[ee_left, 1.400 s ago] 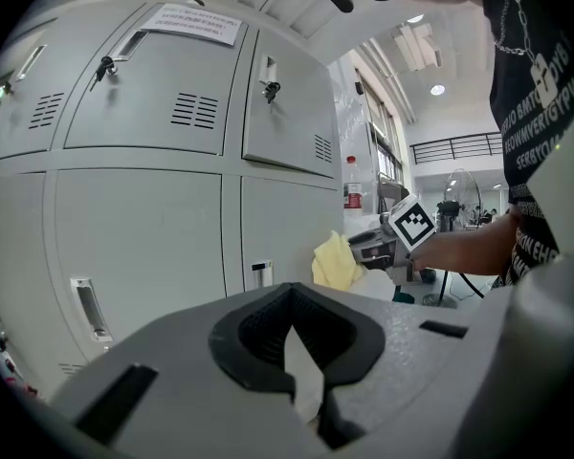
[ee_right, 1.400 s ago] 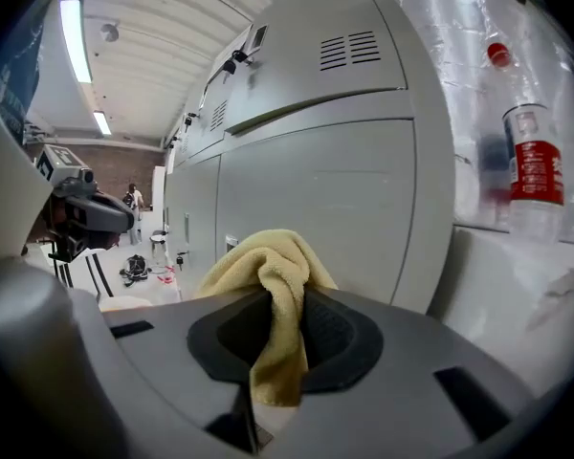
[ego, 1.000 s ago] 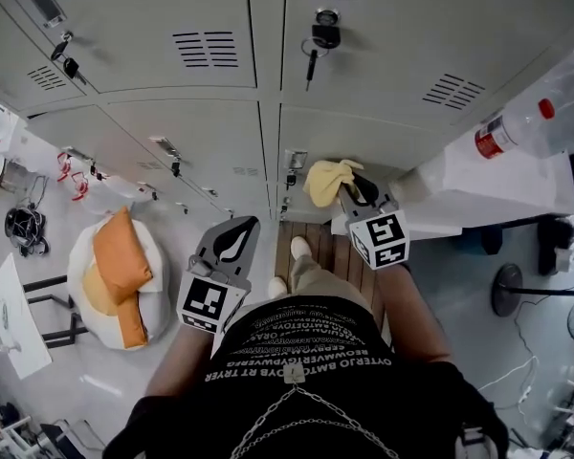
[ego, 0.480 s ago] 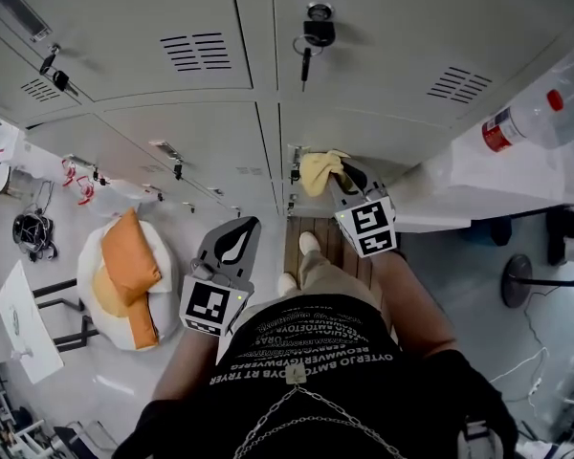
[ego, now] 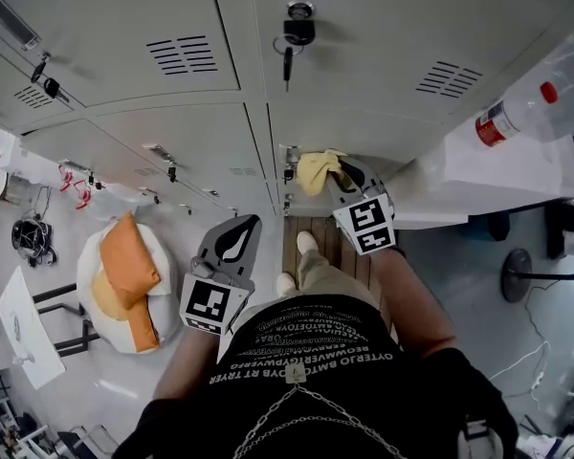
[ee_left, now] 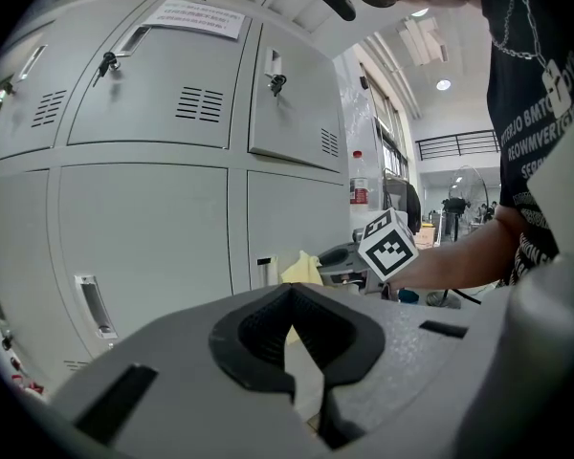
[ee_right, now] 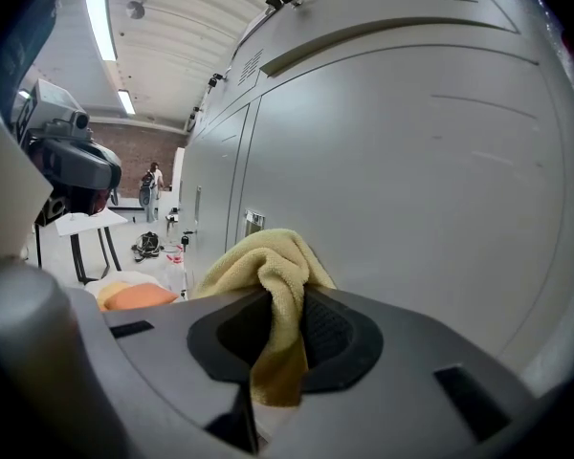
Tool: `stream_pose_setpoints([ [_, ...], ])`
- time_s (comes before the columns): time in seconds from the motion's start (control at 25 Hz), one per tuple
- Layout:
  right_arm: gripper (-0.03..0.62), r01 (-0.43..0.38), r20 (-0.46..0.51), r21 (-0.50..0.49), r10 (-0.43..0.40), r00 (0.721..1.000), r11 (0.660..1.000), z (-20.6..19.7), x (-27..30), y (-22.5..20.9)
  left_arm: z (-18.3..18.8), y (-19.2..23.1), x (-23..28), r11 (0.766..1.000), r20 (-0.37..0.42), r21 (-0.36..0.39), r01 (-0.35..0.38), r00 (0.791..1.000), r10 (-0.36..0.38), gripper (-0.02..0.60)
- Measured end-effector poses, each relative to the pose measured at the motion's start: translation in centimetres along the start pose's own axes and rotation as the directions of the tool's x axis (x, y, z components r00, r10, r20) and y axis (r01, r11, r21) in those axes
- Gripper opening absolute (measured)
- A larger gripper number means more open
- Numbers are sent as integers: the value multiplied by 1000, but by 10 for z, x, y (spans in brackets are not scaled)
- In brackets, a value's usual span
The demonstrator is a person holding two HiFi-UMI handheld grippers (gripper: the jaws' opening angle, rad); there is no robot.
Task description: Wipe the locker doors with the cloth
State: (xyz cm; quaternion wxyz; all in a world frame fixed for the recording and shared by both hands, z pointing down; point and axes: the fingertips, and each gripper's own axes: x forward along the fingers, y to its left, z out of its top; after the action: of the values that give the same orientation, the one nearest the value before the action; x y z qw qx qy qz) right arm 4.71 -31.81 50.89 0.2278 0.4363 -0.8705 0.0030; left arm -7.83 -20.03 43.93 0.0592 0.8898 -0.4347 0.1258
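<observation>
A yellow cloth (ego: 318,169) is bunched in my right gripper (ego: 342,175), which is shut on it and holds it against a lower grey locker door (ego: 364,137). From the right gripper view the cloth (ee_right: 263,275) hangs between the jaws, close to that locker door (ee_right: 411,180). My left gripper (ego: 233,241) hangs low by the person's hip, shut and empty, away from the lockers. The left gripper view shows its jaws closed, with the cloth (ee_left: 297,269) and the right gripper's marker cube (ee_left: 388,246) beyond.
Keys hang from the upper locker doors (ego: 289,46). A white shelf (ego: 497,175) with a plastic bottle (ego: 521,113) stands at the right. An orange and white cushion (ego: 124,280) lies on the floor at the left. A fan base (ego: 512,280) stands at the right.
The right gripper and cloth have shifted slightly left and up along the lower locker door. The left gripper has stayed in place.
</observation>
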Motion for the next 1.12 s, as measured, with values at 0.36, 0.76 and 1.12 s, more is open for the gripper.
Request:
stream_pose_setpoints([
  [0.36,66,42,-25,9,-42,999,999,-16,-16,-22,1,-8,5,1000,-2,4,29,1000,-29,3],
  [0.76,67,120,-64,26,-118,991,992,-42,-38,-55,-2,-17,11,998,-18,8,58,998,-58,5],
  [1.12,69,194,-101,51,-188,977,980,-64,-56,-82,3,-20,18,997,-12,26,70,997,-70,5],
])
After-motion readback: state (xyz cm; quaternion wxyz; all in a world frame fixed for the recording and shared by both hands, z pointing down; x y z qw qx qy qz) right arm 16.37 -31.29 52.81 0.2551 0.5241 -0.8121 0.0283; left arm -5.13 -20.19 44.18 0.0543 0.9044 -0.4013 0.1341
